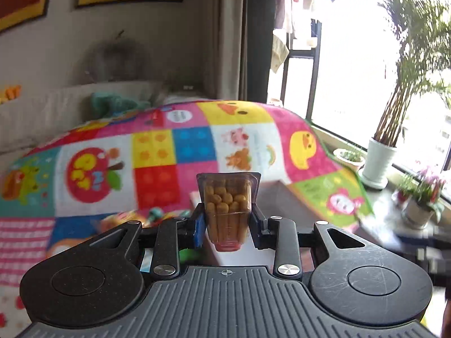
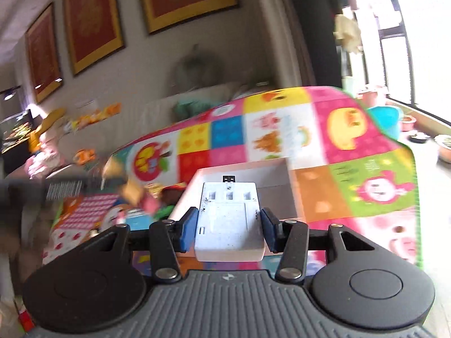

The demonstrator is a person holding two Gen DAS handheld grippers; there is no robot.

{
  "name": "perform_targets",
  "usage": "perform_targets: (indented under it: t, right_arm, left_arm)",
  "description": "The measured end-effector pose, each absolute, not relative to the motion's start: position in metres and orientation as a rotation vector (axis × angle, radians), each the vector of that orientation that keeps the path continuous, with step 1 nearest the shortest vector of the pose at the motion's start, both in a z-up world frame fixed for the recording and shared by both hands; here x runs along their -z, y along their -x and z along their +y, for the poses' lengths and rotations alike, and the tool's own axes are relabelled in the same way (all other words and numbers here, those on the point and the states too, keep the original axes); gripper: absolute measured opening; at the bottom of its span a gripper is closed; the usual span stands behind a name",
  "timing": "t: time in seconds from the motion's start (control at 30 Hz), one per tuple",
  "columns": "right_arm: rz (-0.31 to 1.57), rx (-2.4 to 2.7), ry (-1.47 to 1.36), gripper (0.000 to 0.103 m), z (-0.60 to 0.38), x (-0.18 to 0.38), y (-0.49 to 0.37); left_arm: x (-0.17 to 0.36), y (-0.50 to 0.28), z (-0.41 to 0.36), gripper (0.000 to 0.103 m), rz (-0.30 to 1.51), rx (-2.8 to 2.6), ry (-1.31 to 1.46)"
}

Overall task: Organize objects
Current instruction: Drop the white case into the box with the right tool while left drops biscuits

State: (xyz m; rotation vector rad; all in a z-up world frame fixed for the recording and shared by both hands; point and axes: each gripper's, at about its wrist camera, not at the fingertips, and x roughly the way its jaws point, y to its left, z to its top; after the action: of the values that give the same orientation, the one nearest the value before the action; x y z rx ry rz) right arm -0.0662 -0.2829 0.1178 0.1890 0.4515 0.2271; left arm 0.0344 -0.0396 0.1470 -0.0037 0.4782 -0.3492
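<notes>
Clear plastic shows between the left gripper's (image 1: 227, 219) narrowed jaws — a snack cup of biscuit sticks (image 1: 227, 211), clamped and held clear of the patchwork play mat (image 1: 169, 152). The right gripper (image 2: 229, 225) pinches a white plug adapter (image 2: 229, 222) by its sides. Both look mid-carry; next, each needs lowering into the white box (image 2: 253, 174) just ahead — squarely, before letting go.

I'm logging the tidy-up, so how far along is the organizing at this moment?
Both pickups look done: the left gripper grips a clear tub of biscuit sticks, the right gripper a white plastic block. In hand: both are carried above the patterned blanket, near the white box. Left: setting both down, and small items still lie on the blanket; the box's inside is hidden.
</notes>
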Motion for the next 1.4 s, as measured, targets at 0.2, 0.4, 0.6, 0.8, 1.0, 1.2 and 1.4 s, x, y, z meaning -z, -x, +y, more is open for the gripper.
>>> perform_targets:
  t: [0.2,0.4,0.6,0.8,1.0,1.2,1.4]
  right_arm:
    - [0.465,-0.185,-0.191,0.047,-0.305,-0.103,0.063]
    - [0.505,-0.160,-0.214,0.047,-0.308,-0.090,0.037]
    - [0.516,-0.149,-0.183,0.047,-0.296,-0.087,0.002]
    - [0.488,-0.130,-0.132,0.049,-0.280,-0.088,-0.049]
    - [0.522,-0.123,-0.146,0.067,-0.275,-0.079,-0.073]
    - [0.533,-0.137,-0.119,0.077,-0.269,-0.067,-0.045]
    - [0.526,-0.123,-0.142,0.082,-0.278,-0.068,-0.020]
  left_arm:
    - [-0.139,-0.099,-0.080,0.036,0.677,0.421,0.050]
    - [-0.081,-0.162,-0.098,0.036,0.876,0.359,0.071]
    - [-0.060,-0.155,-0.106,0.037,0.815,0.393,-0.150]
    - [-0.069,-0.109,-0.092,0.037,0.730,0.503,-0.204]
    - [-0.078,-0.080,-0.076,0.037,0.679,0.537,-0.221]
    - [-0.090,-0.095,-0.079,0.037,0.566,0.457,-0.152]
    - [-0.066,-0.163,-0.116,0.037,0.705,0.414,-0.194]
